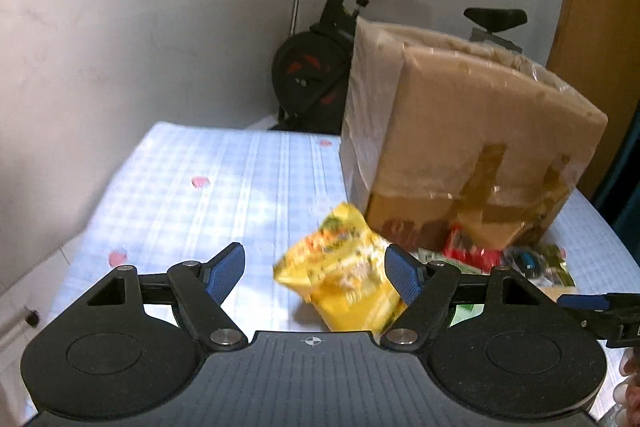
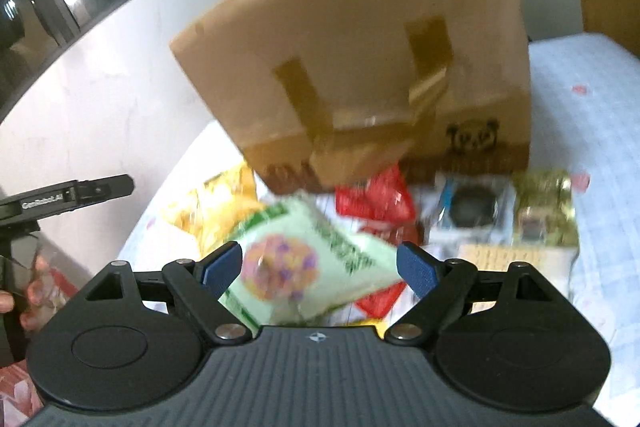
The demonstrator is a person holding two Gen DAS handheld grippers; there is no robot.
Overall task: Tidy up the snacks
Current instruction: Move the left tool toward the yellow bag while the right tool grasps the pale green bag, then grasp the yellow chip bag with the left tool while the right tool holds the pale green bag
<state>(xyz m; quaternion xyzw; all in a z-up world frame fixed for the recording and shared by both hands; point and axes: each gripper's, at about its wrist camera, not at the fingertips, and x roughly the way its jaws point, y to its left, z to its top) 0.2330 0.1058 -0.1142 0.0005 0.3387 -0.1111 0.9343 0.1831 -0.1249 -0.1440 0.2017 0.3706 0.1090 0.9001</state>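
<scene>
the table (image 1: 224, 187), under its pale blue checked cloth, filled the middle of the left wrist view, and the big taped cardboard box (image 1: 460, 131) stood on its far right part, leaning a little. behind it, on the floor by the white wall, an exercise bike (image 1: 320, 67) waited in the corner. down at the foot of the box, the snacks were heaped: a yellow packet (image 1: 340, 267) lay nearest, on the left of the heap, propped up at an angle. to its right sat a pale green packet (image 2: 304, 259) with a purple and orange picture, then a red packet (image 2: 376, 199) hard against the box, a clear packet with a dark round thing (image 2: 468, 211) inside, and a gold-green packet (image 2: 544, 211) at the far right; blur hid the lettering on all of them. the left tongs (image 1: 316, 273) stood wide apart, gripping nothing, the yellow packet showing just past the right blue pad, and whether that pad touched it could not be told. the right tongs (image 2: 320, 269) were spread wide too, empty, with the pale green packet showing in the gap between the blue pads, neither pad pressing on it. a hand (image 2: 24, 303) showed at the left edge of the right wrist view, on the other tool's handle.
</scene>
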